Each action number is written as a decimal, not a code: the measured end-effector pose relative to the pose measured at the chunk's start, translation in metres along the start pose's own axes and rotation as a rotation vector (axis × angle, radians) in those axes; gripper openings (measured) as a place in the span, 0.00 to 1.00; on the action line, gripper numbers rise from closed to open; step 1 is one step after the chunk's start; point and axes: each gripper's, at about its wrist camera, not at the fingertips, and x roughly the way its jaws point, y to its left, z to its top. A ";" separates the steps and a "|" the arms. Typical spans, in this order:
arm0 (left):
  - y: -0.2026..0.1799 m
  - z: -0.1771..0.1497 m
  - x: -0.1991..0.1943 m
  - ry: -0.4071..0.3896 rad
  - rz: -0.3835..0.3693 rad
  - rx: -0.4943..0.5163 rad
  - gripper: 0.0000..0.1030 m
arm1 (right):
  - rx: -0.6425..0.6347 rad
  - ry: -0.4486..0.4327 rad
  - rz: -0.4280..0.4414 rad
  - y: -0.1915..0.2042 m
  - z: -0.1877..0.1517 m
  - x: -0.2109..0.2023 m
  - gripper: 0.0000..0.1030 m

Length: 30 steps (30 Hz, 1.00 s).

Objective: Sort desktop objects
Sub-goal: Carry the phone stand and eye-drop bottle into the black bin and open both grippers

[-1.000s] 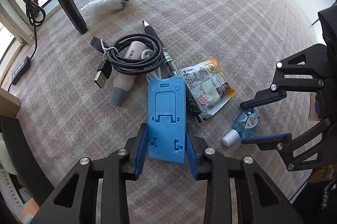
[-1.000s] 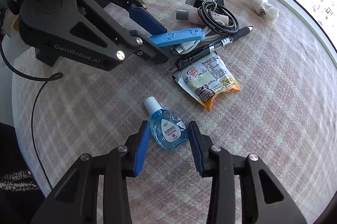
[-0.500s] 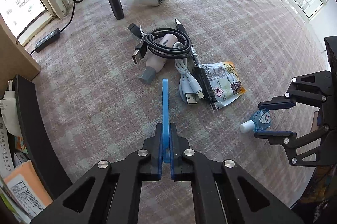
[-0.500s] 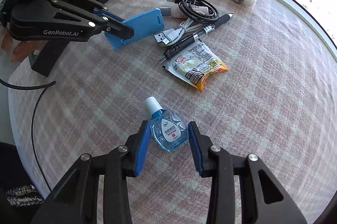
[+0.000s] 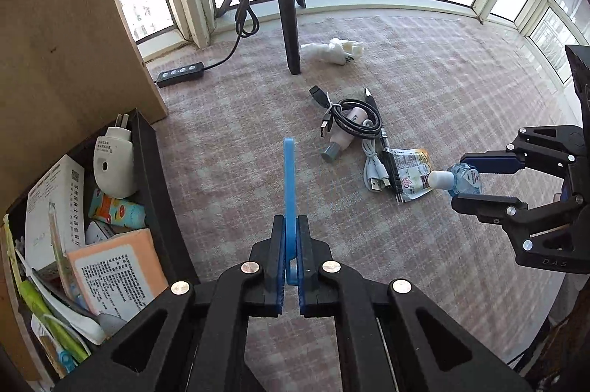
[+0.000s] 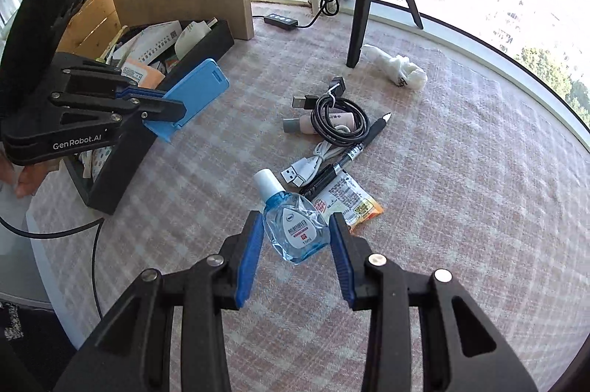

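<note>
My left gripper (image 5: 291,237) is shut on a blue phone stand (image 5: 289,178), held edge-up above the cloth; it also shows in the right wrist view (image 6: 195,97), near the black storage box (image 6: 206,41). My right gripper (image 6: 297,237) is shut on a small blue eye-drop bottle (image 6: 297,229) with a white cap, lifted off the cloth; the bottle also shows in the left wrist view (image 5: 462,178). On the cloth lie a black coiled cable (image 6: 339,119), a pink tube (image 6: 320,124), a white USB cable (image 6: 309,163), a black pen (image 6: 354,148) and a snack packet (image 6: 350,200).
The black box (image 5: 155,178) at the left holds a plug, booklets and small packs. A wooden panel (image 5: 66,41) stands behind it. A tripod leg (image 5: 289,19), a power strip (image 5: 180,73) and a crumpled white bag (image 5: 333,51) lie toward the window.
My left gripper has carried the blue stand up and left toward the black box. My right gripper has closed on the eye-drop bottle and lifted it.
</note>
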 end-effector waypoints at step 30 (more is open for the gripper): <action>0.184 0.011 -0.028 -0.096 0.121 -0.271 0.05 | -0.181 -0.058 0.107 0.182 0.210 0.072 0.36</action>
